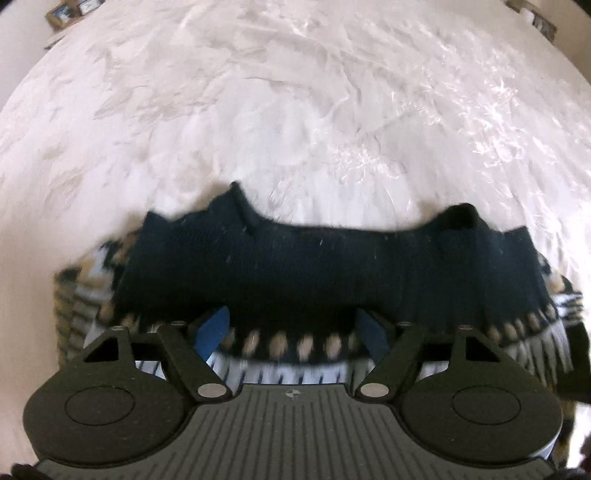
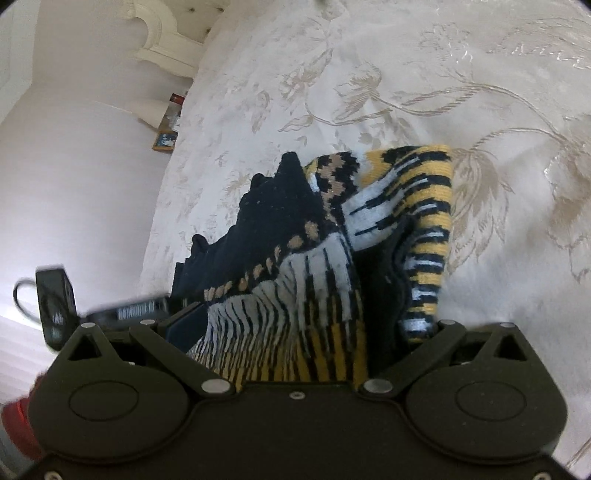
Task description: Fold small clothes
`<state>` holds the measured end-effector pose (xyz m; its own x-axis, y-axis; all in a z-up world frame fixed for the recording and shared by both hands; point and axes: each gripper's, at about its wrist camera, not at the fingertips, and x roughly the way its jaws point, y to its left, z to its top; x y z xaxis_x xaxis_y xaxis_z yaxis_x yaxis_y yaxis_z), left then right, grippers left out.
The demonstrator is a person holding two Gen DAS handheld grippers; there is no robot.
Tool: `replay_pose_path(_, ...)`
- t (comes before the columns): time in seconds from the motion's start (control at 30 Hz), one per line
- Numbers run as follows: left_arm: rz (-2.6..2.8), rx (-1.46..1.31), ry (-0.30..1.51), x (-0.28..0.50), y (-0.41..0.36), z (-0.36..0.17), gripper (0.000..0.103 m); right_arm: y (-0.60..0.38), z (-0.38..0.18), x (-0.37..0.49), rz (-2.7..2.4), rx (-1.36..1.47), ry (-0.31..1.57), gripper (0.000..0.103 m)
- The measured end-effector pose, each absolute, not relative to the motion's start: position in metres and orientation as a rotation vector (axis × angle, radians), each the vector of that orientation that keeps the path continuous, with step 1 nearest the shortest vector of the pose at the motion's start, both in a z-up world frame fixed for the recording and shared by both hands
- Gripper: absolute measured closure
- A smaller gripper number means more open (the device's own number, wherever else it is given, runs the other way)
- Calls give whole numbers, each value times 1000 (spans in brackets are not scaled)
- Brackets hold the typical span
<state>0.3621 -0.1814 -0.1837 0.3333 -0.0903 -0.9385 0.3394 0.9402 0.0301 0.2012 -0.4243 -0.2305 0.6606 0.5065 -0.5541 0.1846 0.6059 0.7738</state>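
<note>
A small knitted sweater (image 1: 314,266) with a navy band and yellow, white and black pattern hangs lifted above a white bedspread (image 1: 295,110). My left gripper (image 1: 291,328) has its blue pads (image 1: 212,328) wide apart, with the sweater's patterned hem draped across the gap; I cannot tell whether it grips. In the right wrist view the sweater (image 2: 314,258) is bunched between the fingers of my right gripper (image 2: 295,332), which holds it up. The other gripper's body (image 2: 55,302) shows at the left.
The embroidered white bedspread (image 2: 406,92) fills the space ahead. A white headboard (image 2: 159,33), a lamp (image 2: 147,110) and a small framed picture (image 2: 164,142) stand at the far left by the wall.
</note>
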Motion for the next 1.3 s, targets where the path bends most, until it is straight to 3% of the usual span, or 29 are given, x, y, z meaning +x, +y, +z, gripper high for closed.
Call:
replay_pose_path(0.2,-262,285,1219,381,-197,-205,21,-431,-229,198,215,949,859,0)
replay_pose_path(0.4,-287,256,1194,371,-190,-182,28,-436,-228,188,218,960,846,0)
replay_pose_path(0.63,-342,248,1188,303,-169,-166,29,-436,-226,180,216,975,854,0)
replay_pose_path(0.87,-335,285,1278,252,-152,-193,28,-434,-225,161,224,981,873,0)
replay_pose_path(1.2,-307,182,1267,260,-135,-186,27,-431,-224,163,176,994,909,1)
replay_pose_path(1.3,-305,158,1254,255,-119,-177,28,-427,-218,169,117,971,947,10)
